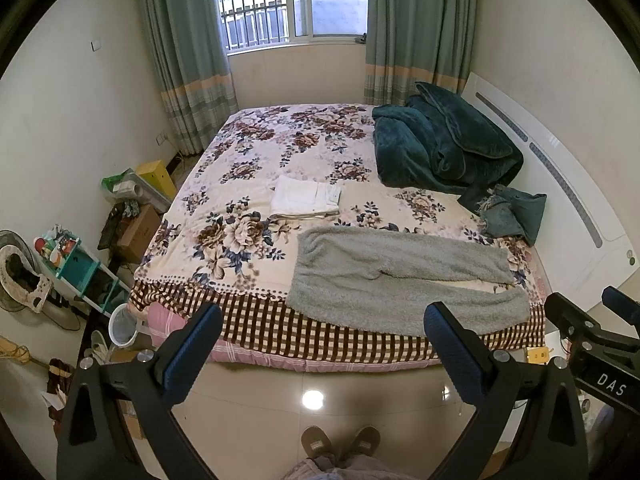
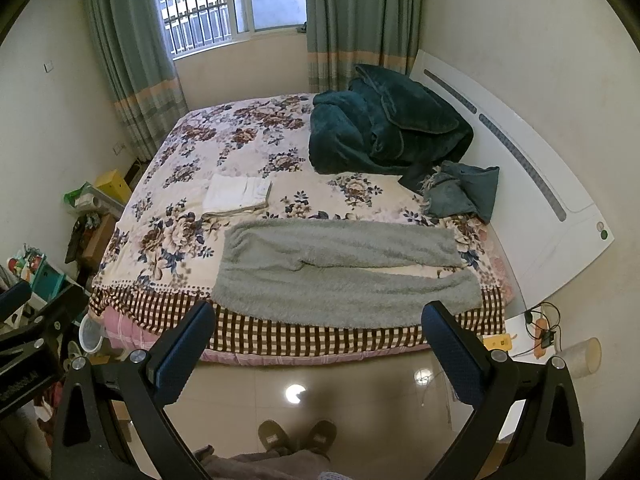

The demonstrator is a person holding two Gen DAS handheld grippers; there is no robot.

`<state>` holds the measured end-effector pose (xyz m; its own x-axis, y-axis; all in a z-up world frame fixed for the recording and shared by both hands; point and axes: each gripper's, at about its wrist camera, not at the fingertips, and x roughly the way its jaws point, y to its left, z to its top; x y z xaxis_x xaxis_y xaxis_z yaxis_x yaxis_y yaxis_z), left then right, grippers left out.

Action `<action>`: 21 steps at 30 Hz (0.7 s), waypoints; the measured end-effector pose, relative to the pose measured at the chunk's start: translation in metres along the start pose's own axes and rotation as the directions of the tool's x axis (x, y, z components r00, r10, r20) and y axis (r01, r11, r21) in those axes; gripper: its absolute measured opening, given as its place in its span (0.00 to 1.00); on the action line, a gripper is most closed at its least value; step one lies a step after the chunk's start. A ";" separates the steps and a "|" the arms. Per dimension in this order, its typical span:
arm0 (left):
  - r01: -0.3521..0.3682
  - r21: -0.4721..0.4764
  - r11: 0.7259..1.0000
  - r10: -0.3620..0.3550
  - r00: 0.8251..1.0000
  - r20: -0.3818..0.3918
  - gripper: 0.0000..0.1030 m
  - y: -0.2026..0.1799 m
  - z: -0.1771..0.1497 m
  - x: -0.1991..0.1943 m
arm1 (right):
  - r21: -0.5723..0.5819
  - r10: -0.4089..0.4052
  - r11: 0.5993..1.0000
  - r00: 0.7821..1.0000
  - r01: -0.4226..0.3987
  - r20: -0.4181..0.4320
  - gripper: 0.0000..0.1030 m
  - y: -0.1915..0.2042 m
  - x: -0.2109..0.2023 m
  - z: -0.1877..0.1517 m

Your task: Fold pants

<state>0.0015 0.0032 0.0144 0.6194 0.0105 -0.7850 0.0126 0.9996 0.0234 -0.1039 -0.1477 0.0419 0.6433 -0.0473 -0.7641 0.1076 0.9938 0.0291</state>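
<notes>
Grey fluffy pants (image 1: 400,280) lie spread flat on the near right part of the bed (image 1: 248,152), waistband to the left, both legs running right. They also show in the right wrist view (image 2: 340,272). My left gripper (image 1: 322,316) is open and empty, held back over the floor before the bed's near edge. My right gripper (image 2: 316,314) is open and empty at about the same distance. The right gripper's body shows at the left view's right edge (image 1: 592,332).
Folded white pants (image 1: 306,198) lie mid-bed. A dark green blanket (image 1: 440,148) and crumpled jeans (image 1: 512,212) sit at the far right by the white headboard (image 1: 560,184). Clutter, a shelf (image 1: 76,264) and a fan stand on the left. My slippered feet (image 1: 340,442) stand on tiled floor.
</notes>
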 end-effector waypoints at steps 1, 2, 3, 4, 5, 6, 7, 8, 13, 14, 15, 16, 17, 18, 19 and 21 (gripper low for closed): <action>0.000 -0.001 1.000 0.000 1.000 0.001 1.00 0.000 0.001 -0.001 | 0.001 0.000 1.000 1.000 0.000 0.001 1.00 0.001 -0.001 -0.001; 0.003 -0.001 1.000 -0.003 1.000 -0.001 1.00 0.001 0.001 0.000 | 0.000 -0.001 1.000 1.000 0.001 0.000 1.00 0.001 0.000 0.000; 0.002 0.000 1.000 -0.002 1.000 -0.001 1.00 0.000 0.000 0.000 | 0.000 0.001 1.000 1.000 -0.001 -0.001 1.00 0.000 0.000 0.000; 0.001 0.001 1.000 -0.001 1.000 -0.001 1.00 0.000 0.000 0.000 | 0.000 0.003 1.000 1.000 -0.003 -0.001 1.00 0.000 0.000 0.000; 0.004 0.000 1.000 -0.004 1.000 -0.002 1.00 0.001 0.000 0.000 | -0.001 0.001 1.000 1.000 -0.001 -0.001 1.00 0.000 0.000 0.001; 0.003 -0.001 1.000 -0.003 1.000 -0.001 1.00 0.000 0.000 0.000 | -0.001 0.000 1.000 1.000 0.000 -0.001 1.00 0.000 0.000 0.001; 0.002 0.000 1.000 -0.002 1.000 -0.002 1.00 -0.001 0.002 -0.001 | -0.001 0.001 1.000 1.000 -0.001 -0.002 1.00 0.000 0.000 0.001; 0.003 0.001 1.000 -0.003 1.000 -0.002 1.00 -0.001 0.003 -0.001 | 0.000 0.002 1.000 1.000 -0.002 -0.002 1.00 0.000 0.000 0.001; 0.004 -0.003 1.000 -0.004 1.000 -0.001 1.00 -0.001 0.003 -0.002 | 0.000 0.003 1.000 1.000 -0.003 -0.003 1.00 -0.001 0.000 0.001; 0.002 -0.002 1.000 -0.002 1.000 0.000 1.00 -0.001 0.002 -0.001 | 0.000 0.002 1.000 1.000 -0.002 -0.003 1.00 0.000 0.000 0.001; 0.003 -0.001 1.000 -0.003 1.000 0.000 1.00 -0.001 0.002 -0.001 | 0.000 0.002 1.000 1.000 -0.002 -0.003 1.00 -0.001 0.001 0.002; 0.004 -0.003 1.000 -0.004 1.000 0.000 1.00 -0.001 0.003 -0.001 | 0.000 0.002 1.000 1.000 -0.002 -0.003 1.00 0.000 0.001 0.002; 0.004 -0.002 1.000 -0.004 1.000 0.000 1.00 -0.001 0.002 -0.001 | 0.001 0.002 1.000 1.000 -0.002 -0.004 1.00 0.000 0.001 0.002; 0.003 -0.001 1.000 -0.003 1.000 0.000 1.00 -0.001 0.002 -0.001 | 0.001 0.001 1.000 1.000 -0.001 -0.004 1.00 0.000 0.001 0.002; 0.003 -0.001 1.000 -0.003 1.000 0.000 1.00 -0.001 0.002 -0.001 | 0.001 0.001 1.000 1.000 -0.001 -0.005 1.00 0.000 0.001 0.002; 0.004 -0.001 1.000 -0.004 1.000 0.000 1.00 -0.001 0.001 -0.001 | 0.001 0.001 1.000 1.000 -0.001 -0.005 1.00 0.000 0.001 0.002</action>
<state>0.0019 0.0024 0.0159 0.6195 0.0064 -0.7850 0.0147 0.9997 0.0198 -0.1018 -0.1482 0.0426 0.6397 -0.0454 -0.7673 0.1078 0.9937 0.0310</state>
